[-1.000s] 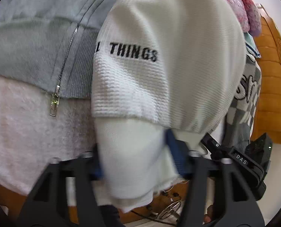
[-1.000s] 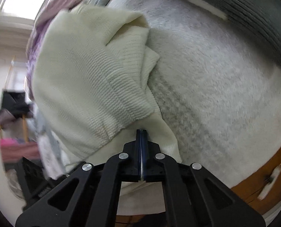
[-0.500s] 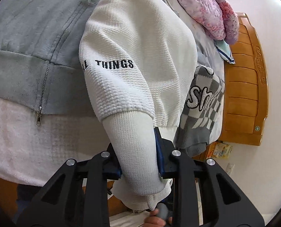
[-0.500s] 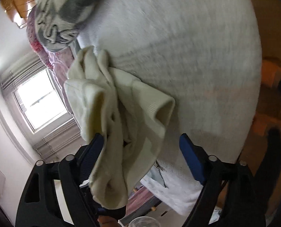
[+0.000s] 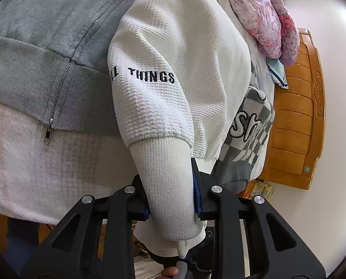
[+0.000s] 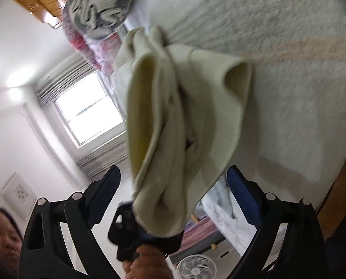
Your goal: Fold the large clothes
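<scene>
A white waffle-knit sweater [image 5: 173, 53] with black lettering lies on the bed, one sleeve bent toward me. Its ribbed cuff [image 5: 168, 186] runs between the blue pads [image 5: 197, 190] of my left gripper [image 5: 168, 181], which is shut on it. In the right wrist view the same cream cuff [image 6: 170, 139] hangs bunched between the jaws of my right gripper [image 6: 173, 176]. Those jaws are opening wide and neither pad [image 6: 238, 186] touches the cloth. Below it a hand [image 6: 145, 262] holds the left gripper [image 6: 128, 227].
A grey zip hoodie [image 5: 45, 46] lies left of the sweater on a white fleece blanket [image 5: 33, 162]. A grey checkered garment [image 5: 249, 134] and a pink quilt [image 5: 266, 16] lie toward the wooden headboard [image 5: 296, 116]. A window [image 6: 86, 114] and a floor fan [image 6: 196, 267] show beyond the bed.
My right gripper went from shut to wide open and rolled over, its view swinging from the bed to the room. My left gripper narrowed onto the cuff and lifted slightly.
</scene>
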`<act>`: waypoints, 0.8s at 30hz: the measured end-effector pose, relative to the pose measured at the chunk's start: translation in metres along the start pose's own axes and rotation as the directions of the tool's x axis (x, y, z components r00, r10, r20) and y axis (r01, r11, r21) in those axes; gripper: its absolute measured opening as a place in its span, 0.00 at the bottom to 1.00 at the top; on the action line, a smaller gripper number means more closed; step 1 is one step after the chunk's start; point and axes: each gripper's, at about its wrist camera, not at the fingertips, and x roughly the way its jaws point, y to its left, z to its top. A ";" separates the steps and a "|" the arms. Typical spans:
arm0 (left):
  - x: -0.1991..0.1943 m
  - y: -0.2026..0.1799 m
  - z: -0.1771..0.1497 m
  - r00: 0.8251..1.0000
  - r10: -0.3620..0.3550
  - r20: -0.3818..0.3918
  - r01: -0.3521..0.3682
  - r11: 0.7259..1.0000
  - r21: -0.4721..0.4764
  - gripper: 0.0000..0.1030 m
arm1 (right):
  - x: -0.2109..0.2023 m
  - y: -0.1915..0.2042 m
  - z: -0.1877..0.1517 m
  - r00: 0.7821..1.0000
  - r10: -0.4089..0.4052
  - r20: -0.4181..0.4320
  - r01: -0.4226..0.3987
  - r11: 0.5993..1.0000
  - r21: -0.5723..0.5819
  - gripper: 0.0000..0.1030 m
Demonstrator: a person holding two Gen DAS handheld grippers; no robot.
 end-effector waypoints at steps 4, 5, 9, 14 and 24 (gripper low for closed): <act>0.003 -0.001 -0.003 1.000 0.014 0.005 -0.014 1.000 0.007 0.25 | 0.020 0.003 0.006 1.000 0.009 0.011 -0.009 0.999 0.050 0.89; 0.005 -0.003 -0.003 1.000 0.016 0.007 -0.016 1.000 0.009 0.25 | 0.025 0.002 0.007 1.000 -0.009 0.012 0.008 0.998 0.065 0.89; 0.006 -0.004 -0.003 1.000 0.014 -0.001 -0.014 1.000 0.004 0.25 | 0.035 -0.007 0.013 0.991 -0.131 0.030 0.128 0.987 0.101 0.89; 0.007 -0.001 -0.002 1.000 -0.007 -0.004 0.007 1.000 -0.014 0.25 | 0.050 0.000 0.032 0.986 -0.153 0.062 0.150 0.987 0.050 0.91; 0.021 0.013 0.001 0.998 0.050 0.025 -0.049 0.998 -0.037 0.45 | 0.068 0.052 0.040 0.973 -0.225 0.045 0.229 0.960 -0.158 0.56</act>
